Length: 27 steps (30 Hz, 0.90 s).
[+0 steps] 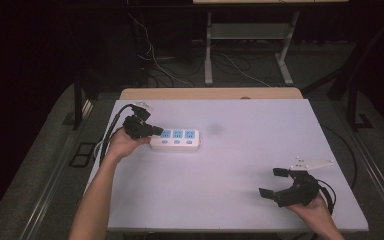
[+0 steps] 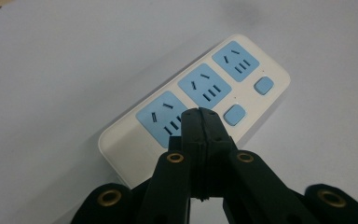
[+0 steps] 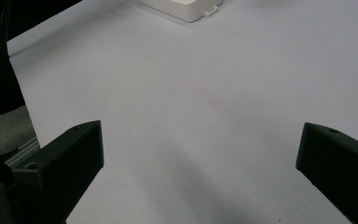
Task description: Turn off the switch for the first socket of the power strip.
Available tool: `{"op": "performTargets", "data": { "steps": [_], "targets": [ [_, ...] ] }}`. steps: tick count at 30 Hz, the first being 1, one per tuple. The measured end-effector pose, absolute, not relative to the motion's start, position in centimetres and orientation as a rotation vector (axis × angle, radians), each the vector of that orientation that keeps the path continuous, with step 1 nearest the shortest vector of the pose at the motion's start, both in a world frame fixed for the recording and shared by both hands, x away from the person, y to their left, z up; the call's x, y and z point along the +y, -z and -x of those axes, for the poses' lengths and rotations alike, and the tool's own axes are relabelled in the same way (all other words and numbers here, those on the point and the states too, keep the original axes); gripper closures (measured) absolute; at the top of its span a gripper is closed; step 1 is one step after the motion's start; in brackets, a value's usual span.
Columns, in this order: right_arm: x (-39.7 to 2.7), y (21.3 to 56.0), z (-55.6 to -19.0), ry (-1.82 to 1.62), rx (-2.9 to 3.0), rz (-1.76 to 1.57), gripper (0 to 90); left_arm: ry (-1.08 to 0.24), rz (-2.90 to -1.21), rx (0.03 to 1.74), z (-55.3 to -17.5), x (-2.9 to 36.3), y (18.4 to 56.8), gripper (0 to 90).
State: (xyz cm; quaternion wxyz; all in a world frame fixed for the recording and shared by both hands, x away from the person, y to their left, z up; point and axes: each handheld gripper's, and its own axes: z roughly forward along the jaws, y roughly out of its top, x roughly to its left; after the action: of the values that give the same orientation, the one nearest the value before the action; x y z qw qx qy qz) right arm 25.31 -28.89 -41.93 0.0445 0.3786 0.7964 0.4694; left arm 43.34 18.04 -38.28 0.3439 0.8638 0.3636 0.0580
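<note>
Two grippers are working over one wide white bench [image 1: 240,200], and the job in hand appears to be pressing a switch on the power strip [image 1: 175,140], which lies flat on the left half of the bench, near the far edge.

From the high view, the power strip is white, with three blue sockets in a row and a blue button below each socket. It rests on the bench and nothing is plugged into it.

The left gripper [image 1: 156,131] is at the left end of the strip. In the left gripper view its jaws are pressed fully together, with nothing between them, and the closed tip [image 2: 200,114] stands over the nearest socket [image 2: 164,119], just beside the nearest blue button [image 2: 235,115]. I cannot tell if the tip touches the strip already.

The right gripper [image 1: 272,182] hovers near the front right corner of the bench, well apart from the strip. Its jaws stand wide open and hold nothing.

My judgement: the approach is done and the jaws are prepared as a pushing point. What is left is to bring the tip onto the button and press it down. No button looks different from the others, so the press seems not yet made.
</note>
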Motion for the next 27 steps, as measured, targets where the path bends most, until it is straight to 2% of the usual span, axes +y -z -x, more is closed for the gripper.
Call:
{"op": "performTargets", "data": {
  "steps": [18, 27],
  "targets": [
    [-28.9, 42.1, -25.4, -1.421, 2.447, -1.158, 0.5, -0.103, -2.322, 0.931, -43.8, 16.9, 40.7, 89.3],
    [-28.9, 42.3, -25.5, -1.402, 2.458, -1.164, 0.5, -0.126, -2.316, 0.927, -43.6, 16.9, 40.8, 89.7]
  ]
}}
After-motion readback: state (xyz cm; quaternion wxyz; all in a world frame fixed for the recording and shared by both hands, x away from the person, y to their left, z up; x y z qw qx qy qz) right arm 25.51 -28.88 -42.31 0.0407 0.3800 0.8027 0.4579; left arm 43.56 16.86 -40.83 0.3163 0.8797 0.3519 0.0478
